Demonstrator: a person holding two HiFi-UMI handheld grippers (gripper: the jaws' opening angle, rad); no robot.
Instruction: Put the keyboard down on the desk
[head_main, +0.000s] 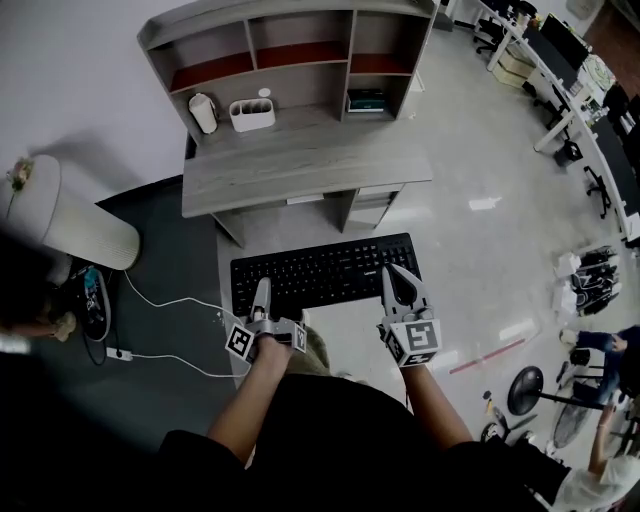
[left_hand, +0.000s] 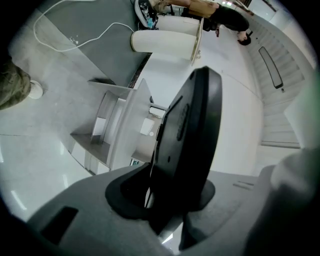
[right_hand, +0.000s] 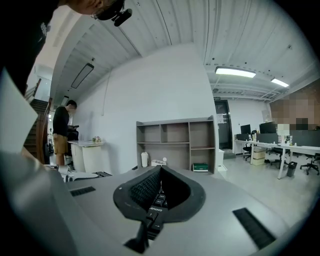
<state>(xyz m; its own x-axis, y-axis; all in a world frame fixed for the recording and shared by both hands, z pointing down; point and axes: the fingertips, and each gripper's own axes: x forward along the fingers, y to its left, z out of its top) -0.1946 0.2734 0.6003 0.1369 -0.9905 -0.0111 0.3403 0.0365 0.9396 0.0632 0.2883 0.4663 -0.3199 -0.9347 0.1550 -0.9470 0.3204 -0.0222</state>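
A: Head view: how far along?
B: The keyboard (head_main: 322, 272) is carried by the left gripper (head_main: 262, 292) and right gripper (head_main: 398, 285), short of the desk (head_main: 300, 170); nothing is set down yet.
A: Left gripper view?
B: Jaws are clamped on the keyboard's edge.
A: Right gripper view?
B: Likewise. A white caddy (head_main: 252, 114) is kept far back, so no obstruction is expected.

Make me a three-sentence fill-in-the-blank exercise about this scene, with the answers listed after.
The left gripper and right gripper each clamp the near edge of a black ____.
It hangs above the floor, not yet set on the grey ____ ahead.
Its keys face ____.
Missing words: keyboard, desk, up.
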